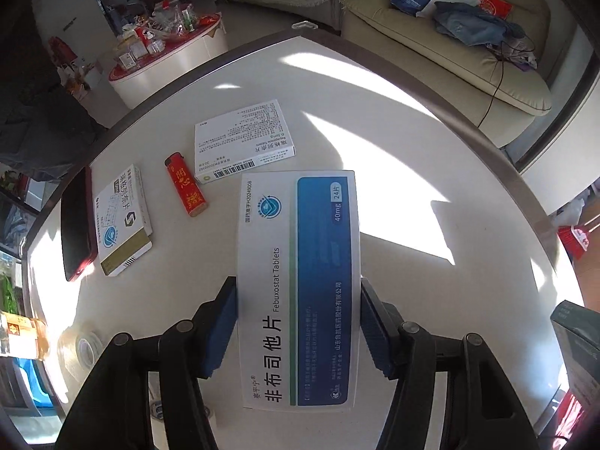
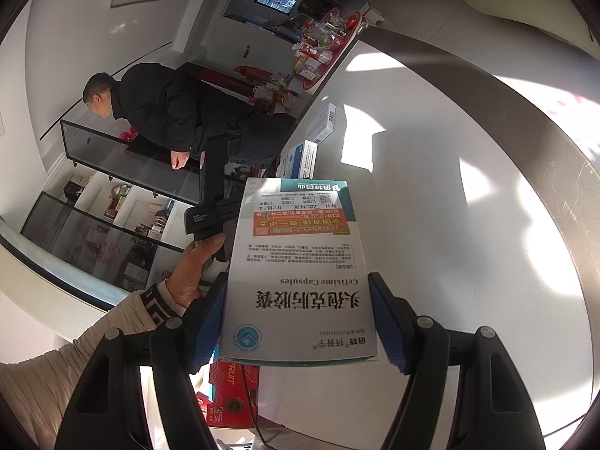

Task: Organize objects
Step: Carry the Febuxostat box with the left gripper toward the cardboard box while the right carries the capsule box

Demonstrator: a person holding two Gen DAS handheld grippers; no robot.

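- Between the left gripper [image 1: 298, 322] fingers: blue-white Febuxostat box [image 1: 300, 281], both pads pressing its long edges, clamped.
- Beyond fingertips, to the left on white table [image 1: 393, 206]: red lighter [image 1: 186, 185], two more medicine boxes.
- Right gripper [image 2: 298, 318] clenched on Cefixime box [image 2: 296, 273].

Left gripper [image 1: 299, 328] fingers [image 1: 221, 332] clamp a box; right gripper [image 2: 298, 324] fingers [image 2: 390, 326] apparently grip another.
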